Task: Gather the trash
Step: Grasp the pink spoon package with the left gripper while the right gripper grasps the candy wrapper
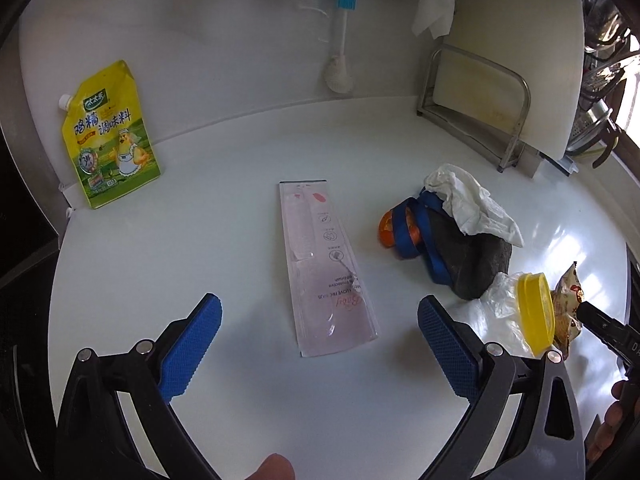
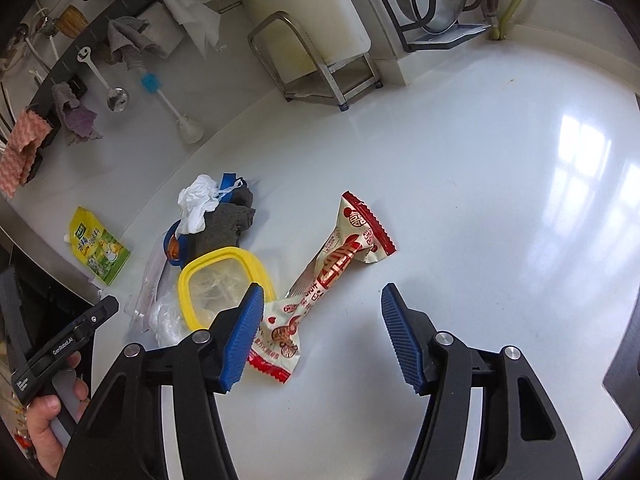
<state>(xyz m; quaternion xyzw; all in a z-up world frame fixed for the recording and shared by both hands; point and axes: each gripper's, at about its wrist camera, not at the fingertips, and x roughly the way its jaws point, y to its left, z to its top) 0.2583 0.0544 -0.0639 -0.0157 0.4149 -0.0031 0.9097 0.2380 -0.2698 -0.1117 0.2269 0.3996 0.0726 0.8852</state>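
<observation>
- A yellow seasoning pouch (image 1: 110,136) is standing upright at the far left of the white counter (image 1: 224,240), leaning against the back wall.
- The left gripper (image 1: 320,322) is hovering over the counter with its jaws standing wide apart and nothing between its blue pads (image 1: 192,346); it is gripping nothing.
- A long clear toothbrush package (image 1: 324,264) is lying flat in the middle of the counter, its near end reaching in between the two left fingers without touching them.
- A brush with a blue handle end (image 1: 340,40) is hanging on the wall behind it.
- To the right, a heap is sitting together: a dark grey sponge (image 1: 472,264) with blue ribbon (image 1: 420,232) looped around it, a bit of orange peel (image 1: 387,228) beside it, and a crumpled white tissue (image 1: 472,204) resting on top.
- A metal rack (image 1: 480,120) is standing behind the heap, holding a white cutting board.
- A yellow-rimmed lid (image 2: 224,286) is lying just in front of the sponge, on crinkled clear plastic (image 2: 168,316).
- A red and cream snack wrapper (image 2: 324,276) is lying twisted beside the lid, touching it.
- The right gripper (image 2: 322,332) is hanging over the wrapper with its jaws partly open; the wrapper's near end is lying by the left pad, but the pads are not pressing on it.
</observation>
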